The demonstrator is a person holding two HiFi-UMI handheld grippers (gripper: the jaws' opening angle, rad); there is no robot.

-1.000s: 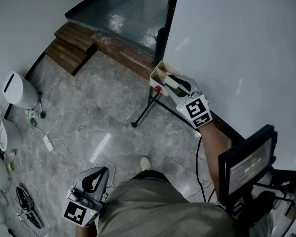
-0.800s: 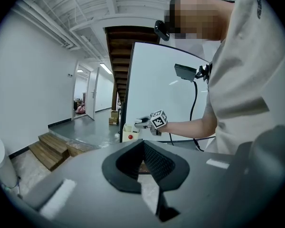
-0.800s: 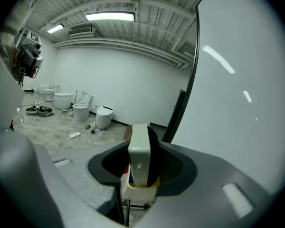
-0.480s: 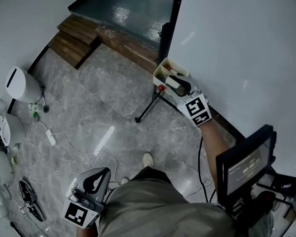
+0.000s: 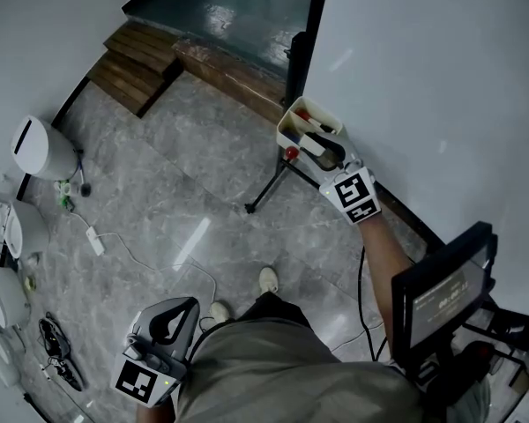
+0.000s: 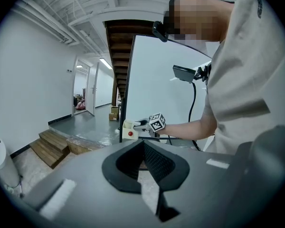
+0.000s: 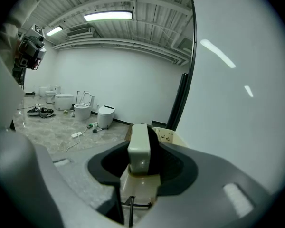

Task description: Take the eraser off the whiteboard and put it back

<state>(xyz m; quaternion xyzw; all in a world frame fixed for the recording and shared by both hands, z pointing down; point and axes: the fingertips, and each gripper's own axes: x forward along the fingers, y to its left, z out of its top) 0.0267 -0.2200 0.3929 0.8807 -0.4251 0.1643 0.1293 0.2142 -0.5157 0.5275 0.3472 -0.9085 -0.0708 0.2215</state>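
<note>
Two grippers showing | right gripper [image 5: 321,148] is clamping eraser [image 7: 139,147] upright over tray [image 5: 290,123] at whiteboard [image 5: 441,86] | left gripper [image 5: 169,321] is hanging low, jaws together, gripping nothing.

I am recording the whiteboard [image 5: 441,77] standing at the right, with the tray [image 5: 286,131] hanging at its lower edge. The eraser [image 7: 140,146] is sitting between the jaws of the right gripper [image 5: 328,154], just over the tray. The left gripper [image 5: 166,320] is hanging low at the left, beside the person [image 5: 273,368]. Steps [image 5: 137,55] are lying behind on the floor, and a toilet [image 5: 40,148] is standing at the far left.
</note>
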